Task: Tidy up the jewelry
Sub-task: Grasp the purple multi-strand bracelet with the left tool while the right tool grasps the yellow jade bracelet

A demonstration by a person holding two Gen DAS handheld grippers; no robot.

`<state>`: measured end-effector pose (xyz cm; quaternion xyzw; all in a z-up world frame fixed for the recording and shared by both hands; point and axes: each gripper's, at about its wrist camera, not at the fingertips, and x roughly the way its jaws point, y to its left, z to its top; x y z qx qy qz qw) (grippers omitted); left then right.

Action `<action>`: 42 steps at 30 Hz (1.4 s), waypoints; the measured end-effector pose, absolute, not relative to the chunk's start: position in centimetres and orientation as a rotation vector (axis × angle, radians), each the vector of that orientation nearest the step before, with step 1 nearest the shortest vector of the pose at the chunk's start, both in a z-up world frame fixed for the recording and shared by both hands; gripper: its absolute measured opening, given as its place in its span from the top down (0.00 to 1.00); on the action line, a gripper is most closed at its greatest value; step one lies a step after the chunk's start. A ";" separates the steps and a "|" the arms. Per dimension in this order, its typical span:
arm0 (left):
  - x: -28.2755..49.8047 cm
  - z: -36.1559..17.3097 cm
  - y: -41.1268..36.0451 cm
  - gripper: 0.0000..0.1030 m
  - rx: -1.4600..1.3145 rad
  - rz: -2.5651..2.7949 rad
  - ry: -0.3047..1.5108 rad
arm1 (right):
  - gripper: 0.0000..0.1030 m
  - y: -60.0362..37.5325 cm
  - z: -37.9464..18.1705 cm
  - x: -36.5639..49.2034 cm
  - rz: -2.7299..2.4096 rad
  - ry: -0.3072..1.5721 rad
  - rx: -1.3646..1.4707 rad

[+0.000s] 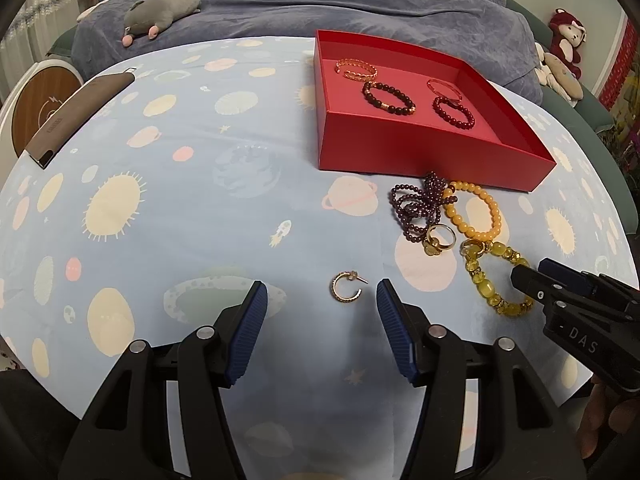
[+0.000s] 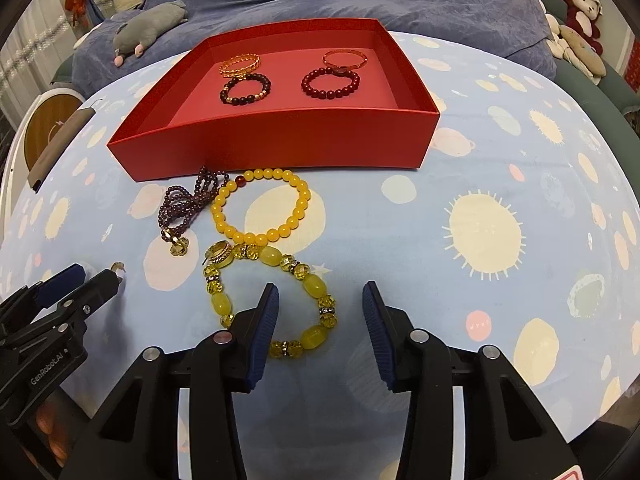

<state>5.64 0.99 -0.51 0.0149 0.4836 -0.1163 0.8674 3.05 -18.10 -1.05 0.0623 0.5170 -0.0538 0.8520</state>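
A red box sits open on a surface draped in a pale blue space-print cloth, four bracelets lined up inside it: a gold openwork bangle, a dark bead bracelet with gold spacers, a thin orange bangle and a deep red bead bracelet. Just in front of the box lies a loose cluster: a tangled purple bead strand, a round yellow bead bracelet, a chunky yellow-green bracelet of oval stones and faceted crystals, and a gold ring touching it. Apart from the cluster, a small gold hoop earring rests flat on the cloth.

The left tongs hang low over the surface with pads spread wide, the earring between their tips, untouched. The right tongs are likewise parted, poised above the near side of the chunky bracelet, one pad overlapping its beads in the right wrist view. A grey plush toy lies on the bed beyond.
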 end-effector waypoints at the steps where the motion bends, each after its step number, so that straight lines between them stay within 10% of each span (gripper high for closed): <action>1: 5.7 -0.5 1.0 0.47 0.031 -0.244 1.013 | 0.71 -18.0 -1.1 3.0 -0.116 1.086 0.119; 7: 5.7 -0.4 0.9 0.47 0.028 -0.243 1.014 | 0.92 -18.2 -1.0 2.4 -0.113 1.093 0.122; 29: 11.1 0.3 -3.6 0.48 -0.083 -0.278 1.035 | 0.92 -19.8 -0.9 1.3 -0.145 1.111 0.195; 35: 11.7 -0.9 -4.7 0.57 -0.001 -0.268 1.043 | 0.92 -19.9 -0.9 1.3 -0.139 1.107 0.208; 42: 11.4 -0.8 -5.4 0.91 0.061 -0.307 1.046 | 0.92 -19.7 -0.9 1.3 -0.135 1.108 0.211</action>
